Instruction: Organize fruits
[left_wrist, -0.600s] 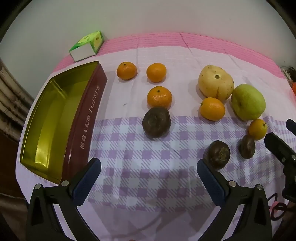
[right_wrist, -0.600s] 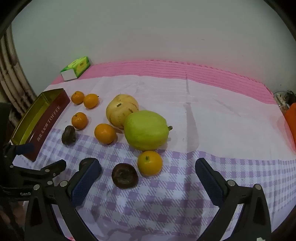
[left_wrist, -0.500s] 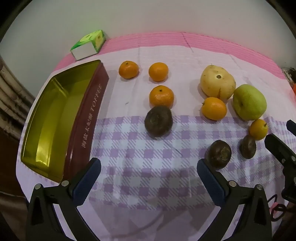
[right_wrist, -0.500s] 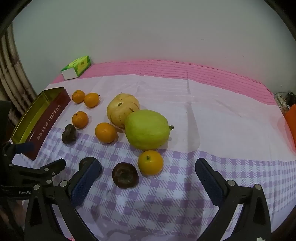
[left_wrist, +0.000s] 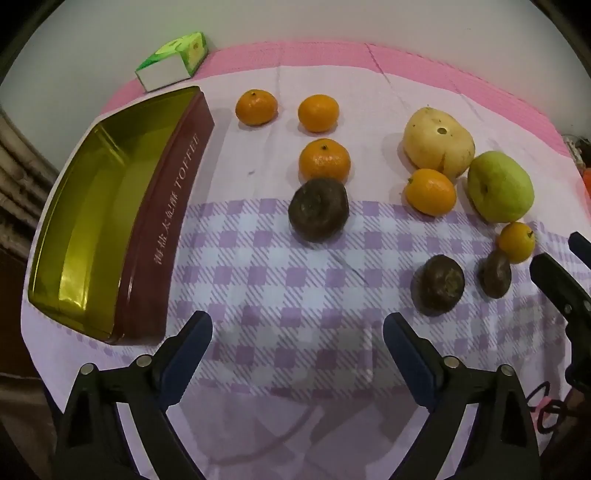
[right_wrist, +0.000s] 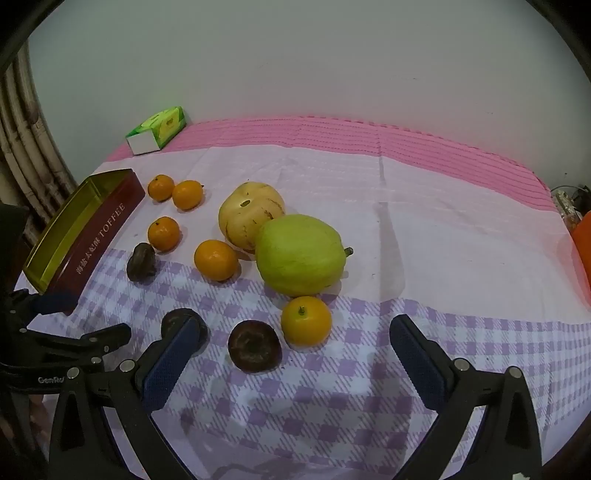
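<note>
Several oranges lie on the cloth, among them three near the tin (left_wrist: 324, 161) and one by the right gripper (right_wrist: 306, 320). There are three dark brown fruits (left_wrist: 318, 210) (left_wrist: 437, 290) (right_wrist: 254, 350). A yellow melon (right_wrist: 251, 214) and a green guava (right_wrist: 300, 254) lie touching. The toffee tin (left_wrist: 92, 221), gold inside, is empty at the left. My left gripper (left_wrist: 297, 328) hovers open above the checked cloth, with nothing between its jaws. My right gripper (right_wrist: 295, 328) is open just short of a dark fruit and an orange. Its left finger partly hides another dark fruit (right_wrist: 173, 321).
A green tissue box (left_wrist: 170, 61) sits at the back left by the wall. An orange object (right_wrist: 583, 236) shows at the right edge. The right gripper's arm (left_wrist: 561, 288) enters the left wrist view at the right. The table's front edge lies just below both grippers.
The fruits and tin sit slightly higher in the left wrist view, so that gripper has shifted a little. The right wrist view is almost unchanged. No fruit has moved and both grippers stay open.
</note>
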